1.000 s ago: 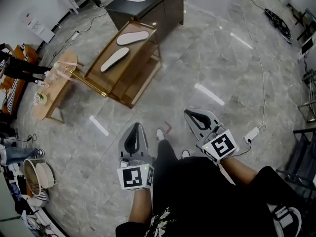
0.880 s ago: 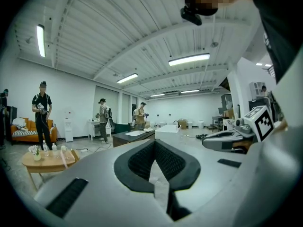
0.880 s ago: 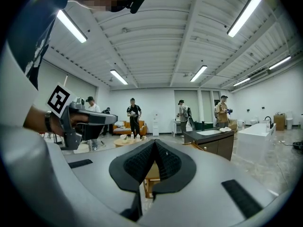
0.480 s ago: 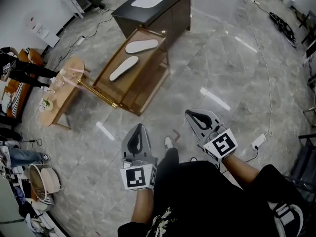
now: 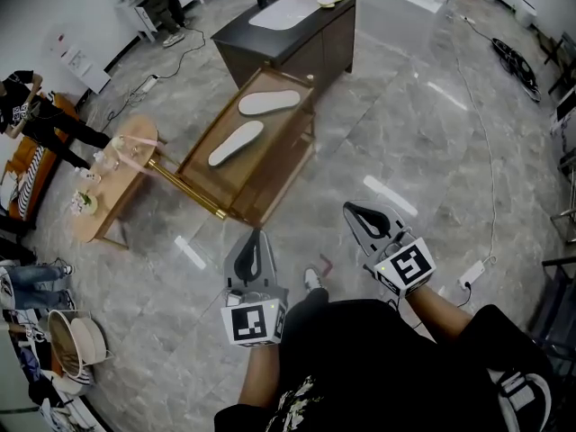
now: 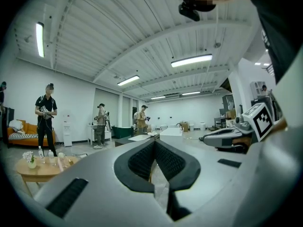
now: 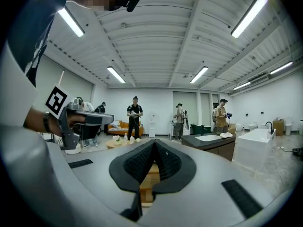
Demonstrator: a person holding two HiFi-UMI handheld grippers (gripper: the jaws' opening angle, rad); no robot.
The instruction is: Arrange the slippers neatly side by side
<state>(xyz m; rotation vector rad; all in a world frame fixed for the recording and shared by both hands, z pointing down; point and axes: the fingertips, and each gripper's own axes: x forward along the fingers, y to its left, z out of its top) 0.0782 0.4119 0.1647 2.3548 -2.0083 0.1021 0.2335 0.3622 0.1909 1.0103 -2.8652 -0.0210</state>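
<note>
Slippers [image 5: 236, 142] lie on the wooden rack [image 5: 274, 154], splayed at different angles and well apart from both tools, so the arranging looks not yet begun. Left gripper [image 5: 256, 238] and right gripper [image 5: 353, 212] are each closed on nothing. Slipper straps are too small to make out.

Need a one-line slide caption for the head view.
Head view: left claw and right claw shut, empty; far slipper and near slipper lie askew on wooden rack.
</note>
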